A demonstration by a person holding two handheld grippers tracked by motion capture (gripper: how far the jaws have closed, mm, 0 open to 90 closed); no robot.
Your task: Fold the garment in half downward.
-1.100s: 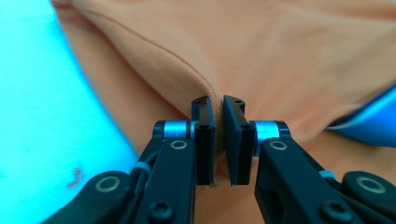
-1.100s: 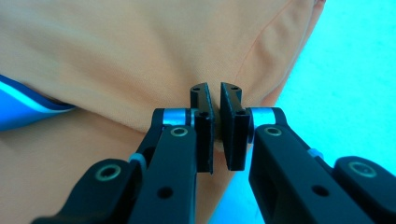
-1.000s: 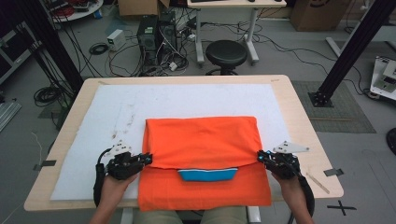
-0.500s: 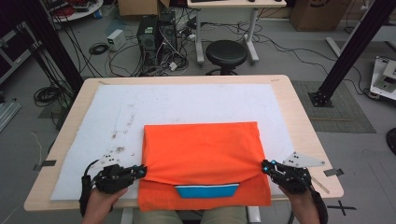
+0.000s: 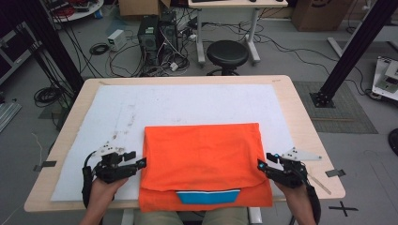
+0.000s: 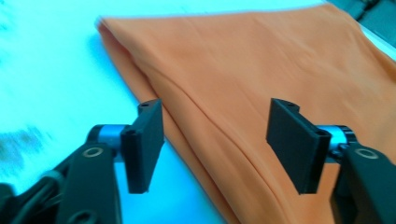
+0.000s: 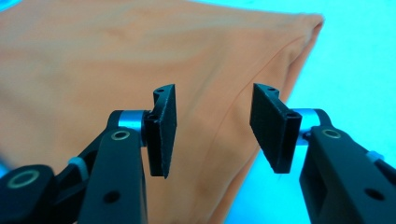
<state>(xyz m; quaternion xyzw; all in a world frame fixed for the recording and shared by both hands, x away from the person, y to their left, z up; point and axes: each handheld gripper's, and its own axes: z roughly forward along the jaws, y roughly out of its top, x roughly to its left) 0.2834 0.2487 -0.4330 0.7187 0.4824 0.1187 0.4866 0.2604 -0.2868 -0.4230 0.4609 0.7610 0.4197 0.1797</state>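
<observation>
Orange cloth [image 5: 204, 161] released, both claws just opened

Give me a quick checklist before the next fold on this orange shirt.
1. Left tool released: ok, jaws have just been opening, nothing clamped.
2. Right tool released: ok, just opened too, cloth free.
3. Orange shirt folded flat: ok.
4. Shirt on the white mat: not ok, near hem overhangs the edge.
5. Blue patch tucked in: not ok, showing.
6. Layers beneath aligned: cannot tell.
</observation>
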